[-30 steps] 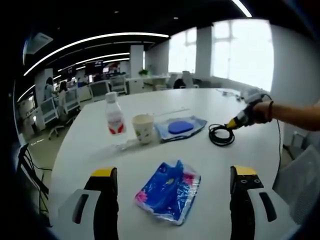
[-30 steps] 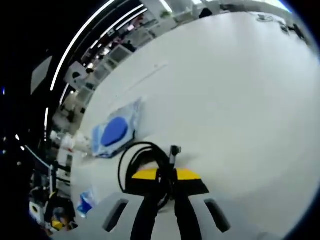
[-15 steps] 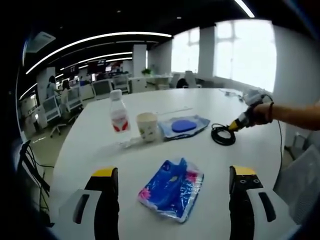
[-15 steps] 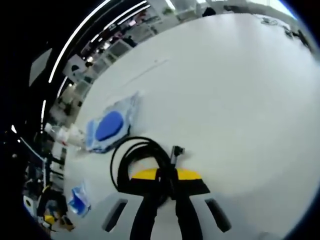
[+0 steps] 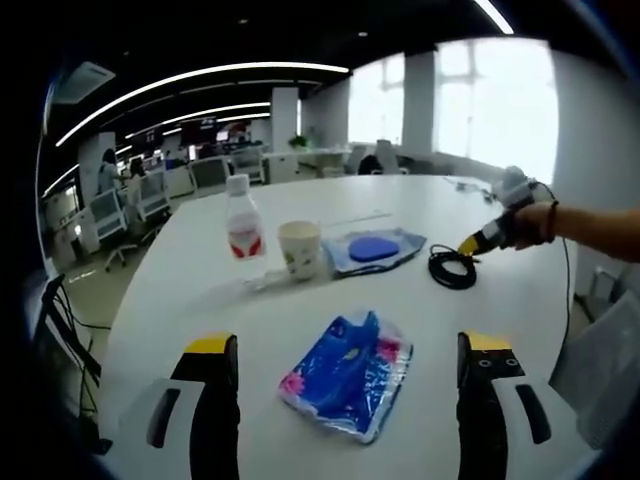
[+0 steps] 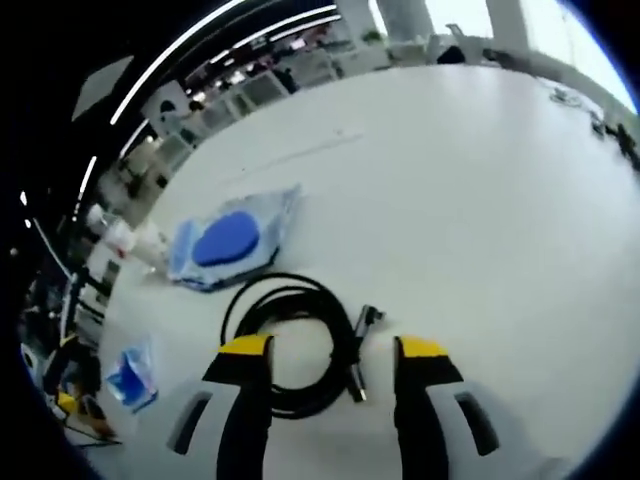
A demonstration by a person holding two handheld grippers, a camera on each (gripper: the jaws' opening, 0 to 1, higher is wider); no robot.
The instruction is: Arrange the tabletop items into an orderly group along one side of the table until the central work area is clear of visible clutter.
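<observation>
In the right gripper view, the right gripper (image 6: 332, 358) is seen released, its jaws spread over the coiled black cable (image 6: 290, 345) on the white table (image 6: 480, 200). A clear pouch (image 6: 228, 240) lies at 11 o'clock. The left gripper (image 5: 345, 350) is held unclenched above a blue packet (image 5: 345, 377); a bottle (image 5: 243, 220) and cup (image 5: 301, 248) stand at 11 o'clock.

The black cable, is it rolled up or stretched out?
Rolled up. The black cable lies in a round coil on the white table, its plug end beside the loop, between the open right tool.
</observation>
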